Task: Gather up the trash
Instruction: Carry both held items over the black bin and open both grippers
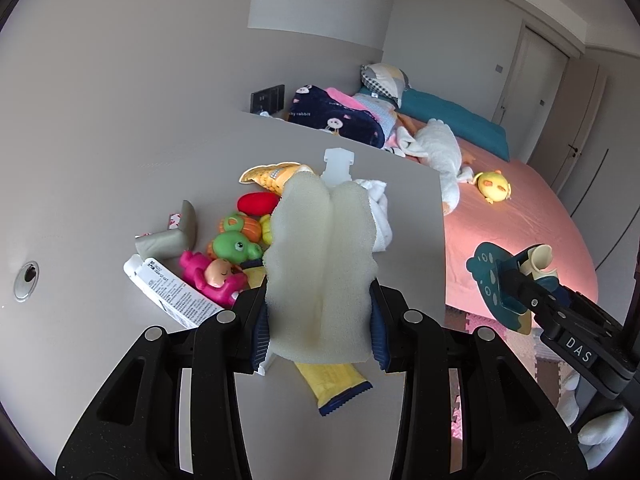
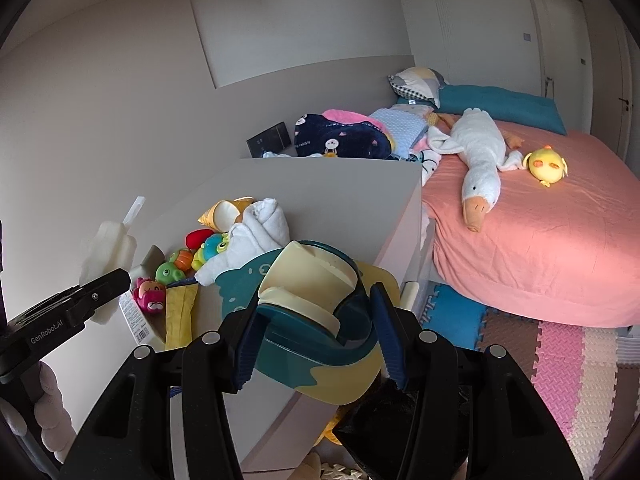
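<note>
left gripper [image 1: 320,320]: clamped on foam sponge brush [image 1: 320,256] | right gripper [image 2: 316,336]: clamped on teal-and-cream toy [image 2: 312,300] | both above grey tabletop [image 1: 120,184]

- A pale sponge [image 1: 322,264] with a white plastic handle [image 1: 338,164] is clamped between the blue pads of the left gripper [image 1: 320,332], above a grey tabletop [image 1: 120,184].
- Rubber toys [image 1: 228,256], a white tube [image 1: 172,292], a yellow wrapper [image 1: 332,384] and a white cloth [image 1: 380,216] are scattered on the tabletop.
- At the right, a teal and cream holder [image 1: 504,280] is gripped by the right gripper [image 1: 528,284].
- Behind, a pink bed [image 1: 520,216] is seen, with a white goose plush [image 1: 440,152] lying on it.
</note>
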The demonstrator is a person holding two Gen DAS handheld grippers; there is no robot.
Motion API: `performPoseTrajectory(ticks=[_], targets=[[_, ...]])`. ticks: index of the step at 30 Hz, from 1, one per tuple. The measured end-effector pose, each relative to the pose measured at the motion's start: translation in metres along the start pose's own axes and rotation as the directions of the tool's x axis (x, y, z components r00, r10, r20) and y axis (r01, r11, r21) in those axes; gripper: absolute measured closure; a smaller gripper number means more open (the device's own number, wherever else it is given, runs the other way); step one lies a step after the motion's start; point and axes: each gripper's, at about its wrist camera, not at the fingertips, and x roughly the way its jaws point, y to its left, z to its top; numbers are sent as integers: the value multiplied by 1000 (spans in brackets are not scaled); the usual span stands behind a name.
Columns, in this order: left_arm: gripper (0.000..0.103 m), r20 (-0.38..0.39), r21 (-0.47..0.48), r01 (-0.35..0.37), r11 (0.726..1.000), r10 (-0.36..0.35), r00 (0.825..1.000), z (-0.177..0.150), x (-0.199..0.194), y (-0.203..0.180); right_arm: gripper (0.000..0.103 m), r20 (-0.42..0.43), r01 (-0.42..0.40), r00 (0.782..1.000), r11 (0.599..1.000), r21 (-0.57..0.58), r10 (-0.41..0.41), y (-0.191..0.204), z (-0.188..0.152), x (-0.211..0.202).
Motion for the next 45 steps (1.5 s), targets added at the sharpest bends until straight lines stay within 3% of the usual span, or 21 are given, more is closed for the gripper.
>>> performPoseTrajectory(ticks=[19, 34, 36, 37, 38, 40, 45], targets=[[64, -52, 111, 100, 989, -95, 994, -6, 19, -85, 50, 20, 97, 995, 993, 62, -98, -66, -7, -37], [64, -164, 202, 196, 960, -164, 973, -30, 46, -157, 50, -8, 185, 983, 973, 141, -185, -122, -11, -44], [61, -185, 212, 213, 954, -175, 967, -35, 52, -164, 50, -14, 207, 978, 965, 161, -207, -130, -12, -43], [52, -198, 216, 227, 950, -185, 963, -38, 55, -166, 49, -14, 222, 975, 960, 172, -223, -134, -12, -44], [35, -201, 222, 227, 948, -183, 962, -40, 56, -167, 47, -11, 240, 970, 954, 183, -242, -137, -12, -44], [14, -169, 231, 194, 953, -158, 973, -41, 54, -165, 29, 12, 280, 958, 940, 197, -288, -144, -12, -50], [14, -140, 177, 172, 969, -148, 979, -36, 47, -147, 29, 28, 291, 952, 933, 213, -303, -152, -14, -54]])
